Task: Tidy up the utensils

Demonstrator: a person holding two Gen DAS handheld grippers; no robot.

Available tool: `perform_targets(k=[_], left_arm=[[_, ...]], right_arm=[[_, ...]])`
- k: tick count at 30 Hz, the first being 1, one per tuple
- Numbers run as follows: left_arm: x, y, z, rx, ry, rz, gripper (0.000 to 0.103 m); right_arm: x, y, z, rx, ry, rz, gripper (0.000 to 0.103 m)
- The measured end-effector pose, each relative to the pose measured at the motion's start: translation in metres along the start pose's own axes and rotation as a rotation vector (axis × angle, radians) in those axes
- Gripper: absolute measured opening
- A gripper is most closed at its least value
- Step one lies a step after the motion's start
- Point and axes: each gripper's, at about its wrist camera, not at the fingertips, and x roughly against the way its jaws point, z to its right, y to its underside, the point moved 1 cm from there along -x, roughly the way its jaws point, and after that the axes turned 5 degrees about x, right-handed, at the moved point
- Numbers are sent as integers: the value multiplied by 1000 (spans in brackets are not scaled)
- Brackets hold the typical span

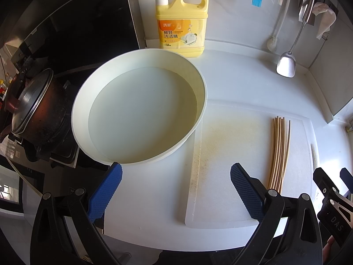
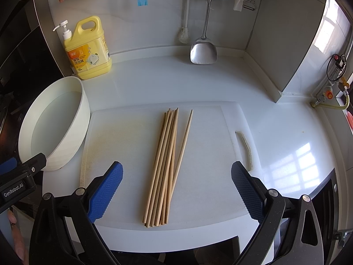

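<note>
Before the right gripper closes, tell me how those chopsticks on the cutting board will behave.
The chopsticks look thin, straight and rigid, so probably stiff and light. They lie loose in a bundle on the smooth white cutting board, one splayed apart, so they may roll or scatter when nudged. The open right gripper might catch only a few.

Chopsticks on the board, basin to its left.

In my right wrist view the chopsticks lay bundled at centre frame on the cutting board, one stick splayed to the right. The basin sat at the left edge, touching the board. The detergent bottle stood upper left behind the basin; the spatula hung at upper centre.
</note>
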Motion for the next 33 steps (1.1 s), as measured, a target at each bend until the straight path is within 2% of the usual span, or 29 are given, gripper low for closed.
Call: perform_targets(k=[33], left_arm=[[1, -2, -9, -9, 9, 7, 97]], right_arm=[[-1, 0, -9, -3, 6, -7, 94]])
